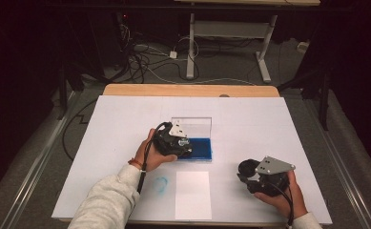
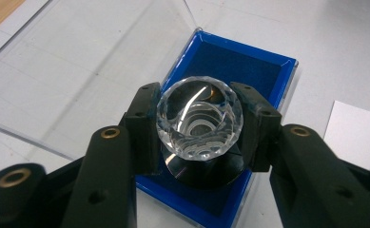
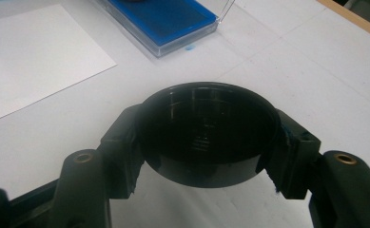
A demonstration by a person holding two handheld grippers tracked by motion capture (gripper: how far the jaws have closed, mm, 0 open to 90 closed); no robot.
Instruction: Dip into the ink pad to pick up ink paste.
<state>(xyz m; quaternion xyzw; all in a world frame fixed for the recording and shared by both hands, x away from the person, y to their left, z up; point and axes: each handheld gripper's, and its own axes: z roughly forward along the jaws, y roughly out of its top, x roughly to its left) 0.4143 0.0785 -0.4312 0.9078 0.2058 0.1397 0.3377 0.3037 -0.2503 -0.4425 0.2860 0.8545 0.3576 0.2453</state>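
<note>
Now the left claw (image 2: 199, 126) holds a clear faceted stamp (image 2: 199, 124) between its jaws, just over the blue ink pad (image 2: 249, 66) in its open clear case (image 1: 192, 125) on the bench (image 1: 269, 124). The right claw (image 3: 206, 142) grips a round black cap (image 3: 206, 137), well apart from the pad, beside a white paper sheet (image 1: 193, 194). A blue mark (image 1: 160, 184) lies left of the sheet.

The stamp handle (image 2: 199, 124) looks like clear faceted glass or acrylic, glossy and glinting. The ink pad (image 2: 239, 64) is deep blue, felt-like and matt, in a clear glossy plastic case (image 2: 78, 71). The cap (image 3: 206, 135) is smooth, shiny black plastic. The paper sheet (image 1: 193, 194) is matt white, as is the bench (image 1: 269, 119) covering, edged in wood.
</note>
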